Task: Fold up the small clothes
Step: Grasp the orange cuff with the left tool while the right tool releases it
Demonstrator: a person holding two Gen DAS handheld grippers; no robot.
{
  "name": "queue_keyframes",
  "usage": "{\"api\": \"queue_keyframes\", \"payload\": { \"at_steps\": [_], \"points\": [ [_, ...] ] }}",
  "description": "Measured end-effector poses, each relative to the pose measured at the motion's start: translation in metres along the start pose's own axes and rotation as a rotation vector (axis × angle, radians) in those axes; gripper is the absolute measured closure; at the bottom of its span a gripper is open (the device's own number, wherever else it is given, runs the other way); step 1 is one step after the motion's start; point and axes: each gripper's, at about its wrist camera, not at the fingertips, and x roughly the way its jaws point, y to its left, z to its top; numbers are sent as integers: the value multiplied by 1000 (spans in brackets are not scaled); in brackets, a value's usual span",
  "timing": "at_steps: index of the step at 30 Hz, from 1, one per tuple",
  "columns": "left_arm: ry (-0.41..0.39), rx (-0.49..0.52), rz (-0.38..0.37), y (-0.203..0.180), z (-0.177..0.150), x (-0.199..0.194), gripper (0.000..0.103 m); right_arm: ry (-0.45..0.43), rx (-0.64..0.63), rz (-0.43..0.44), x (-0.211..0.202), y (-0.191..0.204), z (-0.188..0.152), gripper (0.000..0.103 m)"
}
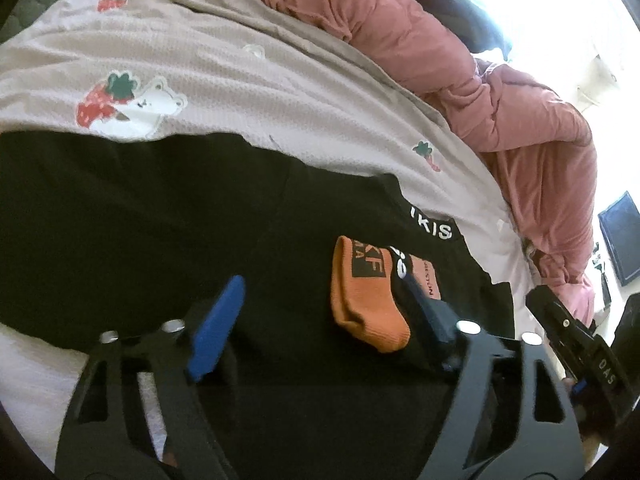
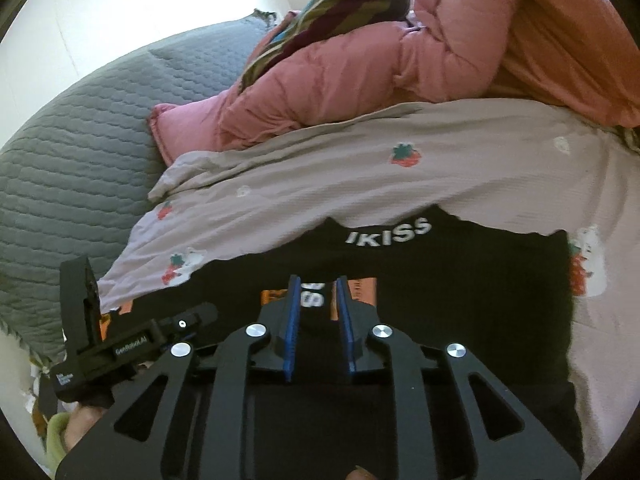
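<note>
Your left gripper (image 1: 320,304) has its jaws spread wide over the black garment (image 1: 140,232), gripping nothing; the orange sock (image 1: 366,300) lies between the blue pads, its edge against the right-hand one. Your right gripper (image 2: 318,316) stands with its jaws only narrowly apart, and a black band with white letters runs between the pads; you cannot tell whether they press on it. The garment, its waistband (image 2: 388,232) lettered in white, lies spread on the strawberry-print sheet (image 2: 400,184). Behind it are a pink quilt (image 2: 400,68) and a grey quilted cover (image 2: 80,140).
</note>
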Motion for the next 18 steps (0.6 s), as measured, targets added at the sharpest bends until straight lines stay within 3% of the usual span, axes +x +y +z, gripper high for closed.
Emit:
{"api": "queue_keyframes", "payload": {
  "at_steps": [2,6,7,9,13,14,15,18],
  "points": [
    [37,-13,-32,-2,-4,8,49,-10,6,-20,-5,-7,-2,79],
    [98,-17,-85,-13,-17,21,49,-28,24,-61,-17,-26,-6,77],
    [100,-8,-83,-17,-20,24,49,-30,27,-66,-18,-29,-7,77],
    [98,-8,-65,-20,-23,29,39,-40,27,-82,-23,-35,-8,76],
    [81,28,-20,-31,-26,38,40,-61,43,-106,-31,-47,-11,76],
    [74,33,-17,-32,-26,37,55,-64,49,-109,-33,-50,-11,76],
    [72,49,-28,-35,-27,38,86,-68,55,-114,-34,-53,-11,76],
    [46,113,-6,-42,-26,38,99,-78,72,-126,-38,-59,-10,76]
  ]
}}
